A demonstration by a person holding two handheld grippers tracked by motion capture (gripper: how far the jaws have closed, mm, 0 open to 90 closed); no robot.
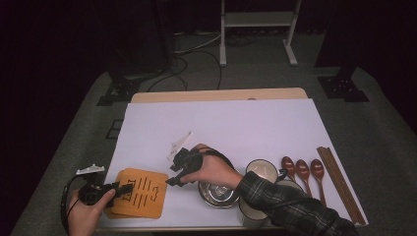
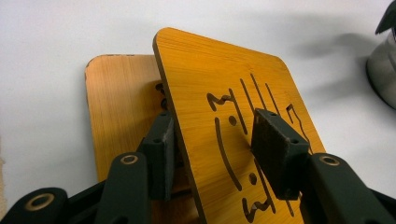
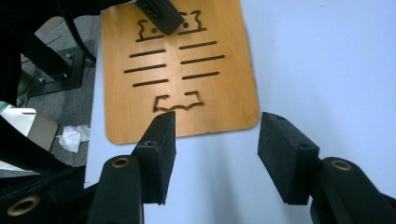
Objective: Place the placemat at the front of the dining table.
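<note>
**Left gripper pinches top wooden mat, right gripper empty beside it**

Left gripper (image 2: 212, 154) clamped on the upper wooden mat (image 2: 233, 107): one jaw under the mat's edge, the other pressed on its slotted top face, so the mat sits between the jaws and is tipped up at that edge. A second mat (image 2: 116, 112) lies flat beneath and to the side of the lower jaw, partly covered by the lifted one. In the high view the left gripper (image 1: 124, 189) bites the near-left edge of the mat stack (image 1: 142, 194), at the front left of the white sheet (image 1: 236, 123).

Right gripper (image 3: 215, 135) released, jaws apart with nothing between them, only bare sheet. No earlier frame to compare. The mat lies just ahead of its jaws, its near edge close to the left jaw's tip; the other gripper's jaw shows on the mat's far end. In the high view the right gripper (image 1: 173, 181) hovers just beside the mat's right edge, not touching.

Behind the right hand (image 1: 216, 169): steel bowl (image 1: 216, 192), mugs (image 1: 262, 169), three spoons (image 1: 302, 169), chopsticks (image 1: 337, 179).
</note>
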